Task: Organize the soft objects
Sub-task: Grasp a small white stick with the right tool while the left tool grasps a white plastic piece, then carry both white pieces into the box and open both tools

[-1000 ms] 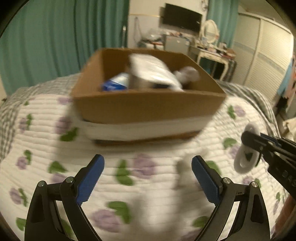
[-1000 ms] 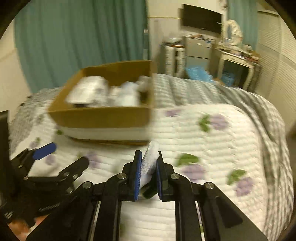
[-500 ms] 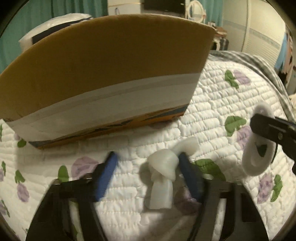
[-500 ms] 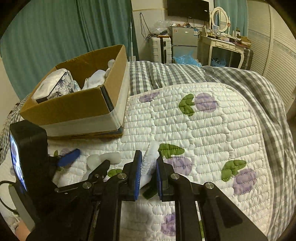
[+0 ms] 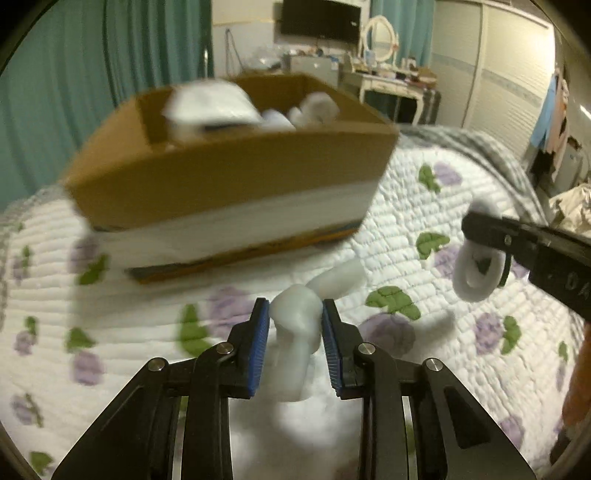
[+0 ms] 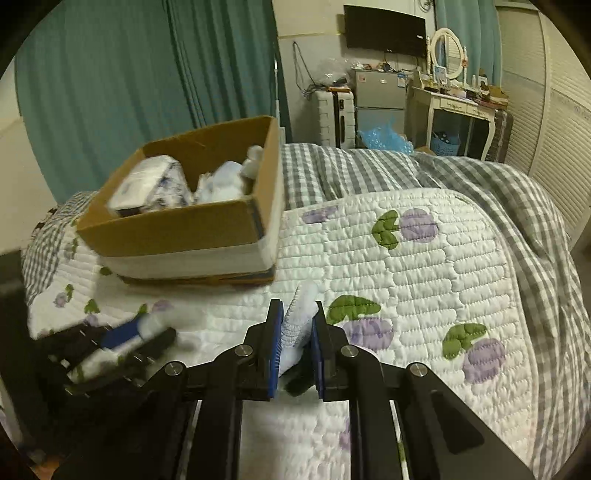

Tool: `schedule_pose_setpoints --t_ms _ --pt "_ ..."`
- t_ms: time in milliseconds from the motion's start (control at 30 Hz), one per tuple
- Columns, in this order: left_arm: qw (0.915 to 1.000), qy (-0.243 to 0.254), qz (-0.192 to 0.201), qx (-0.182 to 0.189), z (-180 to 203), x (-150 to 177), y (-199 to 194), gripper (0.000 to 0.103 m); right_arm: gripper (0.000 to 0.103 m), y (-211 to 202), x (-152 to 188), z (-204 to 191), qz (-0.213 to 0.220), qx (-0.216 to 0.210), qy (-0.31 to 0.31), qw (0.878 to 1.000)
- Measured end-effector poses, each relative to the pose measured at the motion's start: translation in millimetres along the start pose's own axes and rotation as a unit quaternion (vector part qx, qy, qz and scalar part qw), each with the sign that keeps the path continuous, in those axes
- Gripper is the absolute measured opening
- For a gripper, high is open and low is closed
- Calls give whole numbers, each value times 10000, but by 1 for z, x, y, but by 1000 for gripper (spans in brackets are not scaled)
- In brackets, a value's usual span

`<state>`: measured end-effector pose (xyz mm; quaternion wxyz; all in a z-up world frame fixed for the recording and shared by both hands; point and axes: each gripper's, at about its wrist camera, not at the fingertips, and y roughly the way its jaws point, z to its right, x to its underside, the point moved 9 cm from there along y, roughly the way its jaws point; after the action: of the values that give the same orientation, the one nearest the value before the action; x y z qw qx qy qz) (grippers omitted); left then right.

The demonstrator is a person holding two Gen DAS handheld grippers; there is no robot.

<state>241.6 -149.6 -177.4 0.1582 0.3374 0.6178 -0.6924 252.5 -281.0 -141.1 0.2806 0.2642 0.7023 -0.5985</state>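
Left gripper has now clamped onto pale white squishy foam piece, lifted just in front of brown cardboard box; 0.5 s ago jaws were apart. Right gripper stays clenched on white fabric ring, right of box. Both pcs ready for drop-in.

i see a white quilt with purple flowers; a grey checked blanket lies behind it. beyond the quilt are teal curtains, a black tv and a white dressing table.
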Motion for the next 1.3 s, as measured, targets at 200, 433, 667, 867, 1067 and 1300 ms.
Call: schedule_pose_setpoints --t_ms 200,433,667,867,1067,1300 --pt "9989 76 409 -215 -27 -12 -70 28 14 -45 -1 -33 228 -48 -391 9990" --pt "9931 181 1122 -274 -37 -52 -146 28 14 -103 -49 -67 718 -271 -634 9950" --pt "9868 221 1543 -450 -51 -110 -169 29 14 -115 -134 -108 1136 -482 -983 9875" --pt "9887 46 1350 -653 -71 -157 -116 30 14 -47 -187 -120 1002 -617 -771 9901" --pt "9930 32 969 -674 -78 -177 -33 32 14 56 -199 -116 613 -564 -541 9951" --pt "9916 39 780 -1031 -94 -178 25 37 46 115 -184 -100 491 -500 -284 9971"
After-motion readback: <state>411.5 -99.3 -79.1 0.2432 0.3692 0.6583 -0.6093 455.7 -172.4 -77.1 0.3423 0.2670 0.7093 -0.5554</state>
